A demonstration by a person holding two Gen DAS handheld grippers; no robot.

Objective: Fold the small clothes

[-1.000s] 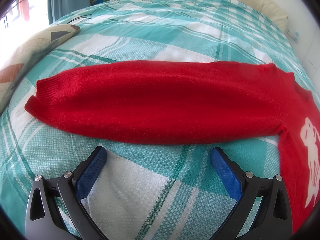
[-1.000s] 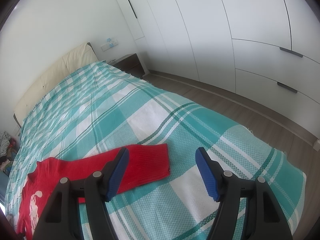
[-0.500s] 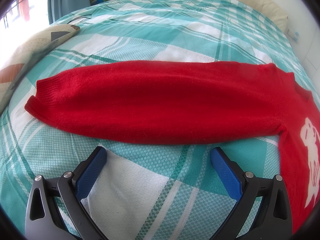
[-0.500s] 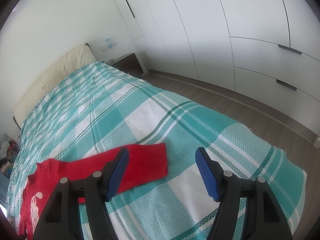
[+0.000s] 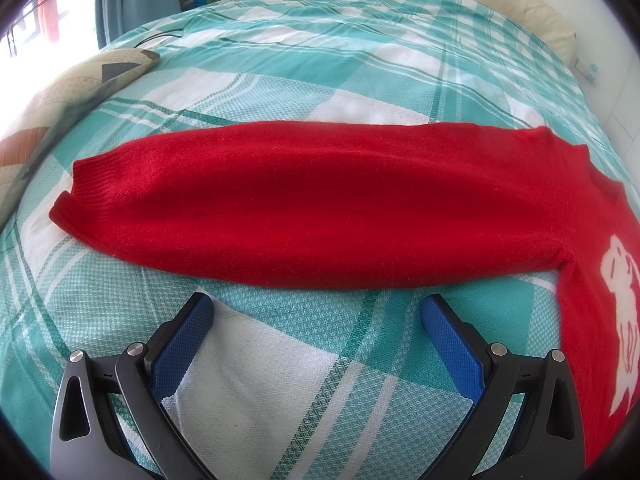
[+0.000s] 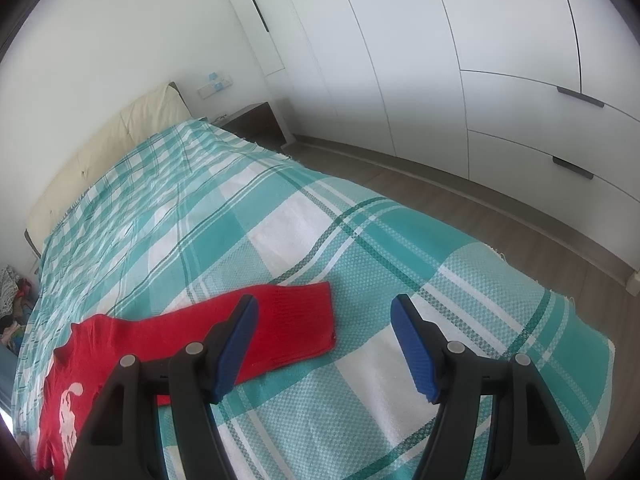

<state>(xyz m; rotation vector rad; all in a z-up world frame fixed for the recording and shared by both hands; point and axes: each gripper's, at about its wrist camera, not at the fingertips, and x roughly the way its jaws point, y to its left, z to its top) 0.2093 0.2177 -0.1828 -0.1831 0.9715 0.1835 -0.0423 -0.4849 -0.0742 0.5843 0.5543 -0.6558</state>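
A red sweater [image 5: 320, 208] lies flat on the bed [image 5: 360, 80], spread over a teal-and-white checked cover, with both sleeves stretched straight out to the sides. The left wrist view looks down on the left sleeve [image 5: 280, 204], whose ribbed cuff [image 5: 80, 196] ends near a patterned cushion [image 5: 60, 92] at the bed's edge. At the far right of that view the sweater's body shows a white animal print [image 5: 624, 308] (too close to the rim to make out what animal). The right wrist view shows the other sleeve [image 6: 288, 328] running out to its own cuff [image 6: 316, 316], well short of the bed's far side and the white wardrobe [image 6: 440, 60] beyond.

The left tongs [image 5: 318, 320] stand wide open, empty, just short of the sleeve's near edge, roughly opposite its middle. The right tongs [image 6: 324, 328] are also wide open and hold nothing. Their left finger overlaps the right sleeve in the picture, but whether it touches the cloth cannot be told.

Judging from this, folding has not begun: the garment is laid out and smoothed, and the step in hand is the approach to the first fold. The likely next move is to bring a sleeve in across the body. That calls for lowering the tongs onto the sleeve near its cuff, pinching both layers of knit without catching the cover underneath, then carrying the sleeve inward in a low arc so it lands flat (soft knit tends to sag and bunch if lifted high).
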